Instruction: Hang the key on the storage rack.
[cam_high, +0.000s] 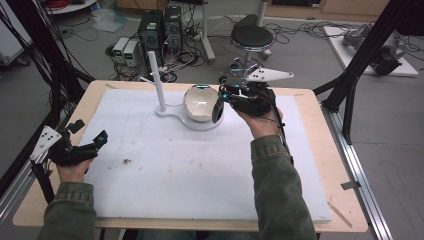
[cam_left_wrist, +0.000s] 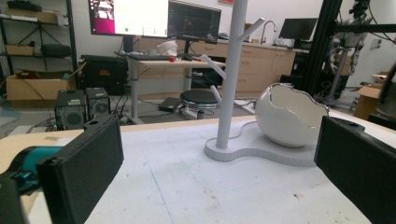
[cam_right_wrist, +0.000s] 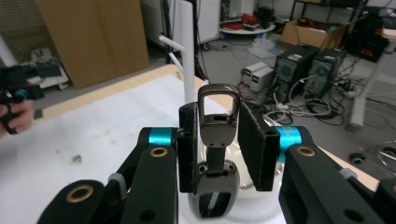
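Clamped between right gripper (cam_right_wrist: 218, 149) pads: metal watch (cam_right_wrist: 218, 140), lifted above egg bowl (cam_high: 200, 103); hanging on stand (cam_high: 157, 82) pending. Left gripper (cam_left_wrist: 219, 172) open, idle.

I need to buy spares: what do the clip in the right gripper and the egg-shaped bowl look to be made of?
Clip: apparently metal, polished dark grey, glinting along its loop. Bowl: probably glazed ceramic, glossy white, with bright reflections and a jagged rim.
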